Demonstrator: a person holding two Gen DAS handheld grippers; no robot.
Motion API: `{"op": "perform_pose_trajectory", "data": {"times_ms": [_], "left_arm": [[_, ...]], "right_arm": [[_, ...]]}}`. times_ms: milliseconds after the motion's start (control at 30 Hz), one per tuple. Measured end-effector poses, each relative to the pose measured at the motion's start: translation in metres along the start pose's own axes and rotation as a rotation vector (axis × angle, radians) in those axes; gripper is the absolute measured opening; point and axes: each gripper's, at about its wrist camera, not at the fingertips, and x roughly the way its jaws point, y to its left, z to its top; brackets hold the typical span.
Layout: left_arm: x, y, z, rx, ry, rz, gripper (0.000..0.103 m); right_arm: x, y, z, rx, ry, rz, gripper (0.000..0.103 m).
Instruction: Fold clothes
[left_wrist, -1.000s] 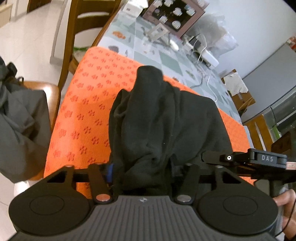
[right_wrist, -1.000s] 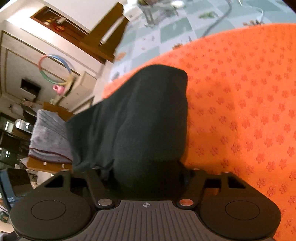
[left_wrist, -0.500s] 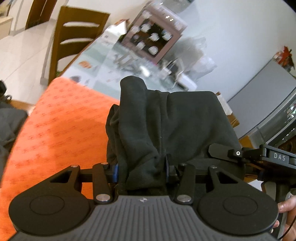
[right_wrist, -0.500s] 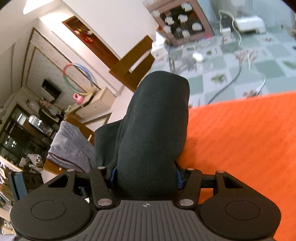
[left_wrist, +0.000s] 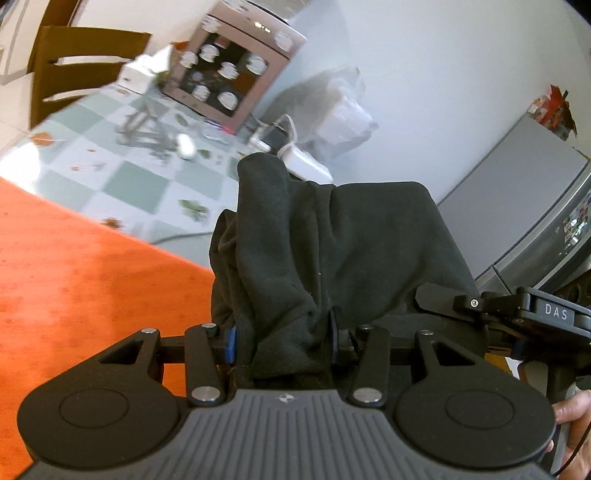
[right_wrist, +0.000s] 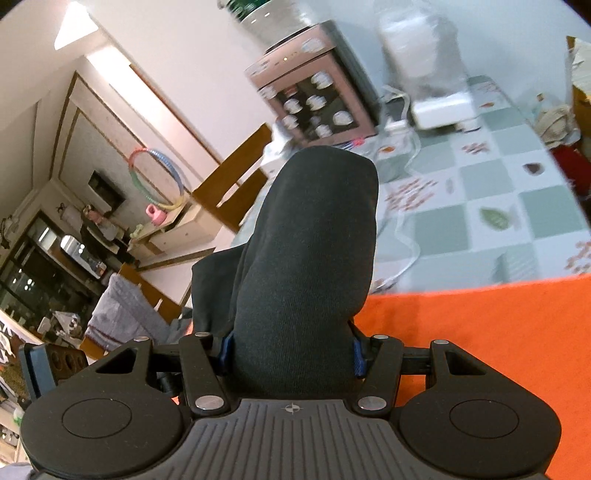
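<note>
A black garment (left_wrist: 332, 251) hangs bunched between both grippers, lifted above the orange mat (left_wrist: 81, 295). My left gripper (left_wrist: 282, 343) is shut on one edge of it; the cloth covers the fingertips. My right gripper (right_wrist: 291, 350) is shut on another edge of the same black garment (right_wrist: 310, 258), which drapes over its fingers. The right gripper also shows at the right of the left wrist view (left_wrist: 517, 314).
The orange mat (right_wrist: 480, 325) lies on a table with a green checked cloth (right_wrist: 480, 192). At the back stand a cup cabinet (left_wrist: 229, 81), a white appliance (right_wrist: 439, 107) and cables. A wooden chair (left_wrist: 74, 62) is at the far left. Folded grey clothes (right_wrist: 122, 314) lie on a chair.
Both grippers have lifted and tilted up with the black garment; the mat has dropped low in both views and the back of the table and the wall have come into view.
</note>
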Motion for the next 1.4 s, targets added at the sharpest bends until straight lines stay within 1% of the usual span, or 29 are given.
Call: {"op": "perform_pose_trajectory", "data": {"times_ms": [233,500,667,800,867,900,1000,1067,1133,1200,1300,1367,1400], "left_arm": [[0.083,-0.064,0.005,0.011,0.037,0.018,0.052],[0.179,-0.103,0.022,0.049,0.098,0.02,0.052],[0.242,-0.118,0.018,0.084,0.181,0.02,0.052],[0.278,-0.125,0.013,0.136,0.237,0.018,0.052],[0.287,-0.126,0.01,0.177,0.252,0.017,0.052],[0.29,-0.126,0.009,0.188,0.259,0.016,0.052],[0.29,-0.119,0.007,0.18,0.274,0.014,0.053],[0.285,-0.115,0.007,0.174,0.277,0.017,0.059],[0.274,-0.114,0.007,0.171,0.276,0.018,0.06],[0.262,-0.114,0.009,0.17,0.275,0.013,0.061],[0.24,-0.117,0.012,0.177,0.269,0.01,0.068],[0.223,-0.121,0.015,0.198,0.254,0.01,0.073],[0.213,-0.123,0.016,0.21,0.243,0.014,0.074]], "right_arm": [[-0.014,-0.087,0.045,0.026,-0.003,-0.002,0.059],[-0.01,-0.18,0.082,0.09,-0.005,0.002,0.059],[0.0,-0.238,0.086,0.132,0.02,-0.047,0.06],[0.007,-0.272,0.078,0.193,0.048,-0.093,0.061],[0.01,-0.285,0.074,0.217,0.057,-0.106,0.063],[0.01,-0.289,0.072,0.224,0.059,-0.109,0.065],[0.01,-0.294,0.067,0.222,0.065,-0.148,0.07],[0.008,-0.295,0.066,0.227,0.068,-0.178,0.072],[0.006,-0.292,0.065,0.218,0.081,-0.211,0.073],[0.005,-0.286,0.068,0.212,0.086,-0.266,0.075],[-0.001,-0.273,0.07,0.186,0.08,-0.347,0.078],[-0.008,-0.263,0.07,0.172,0.07,-0.381,0.082],[-0.012,-0.258,0.07,0.177,0.065,-0.38,0.082]]}}
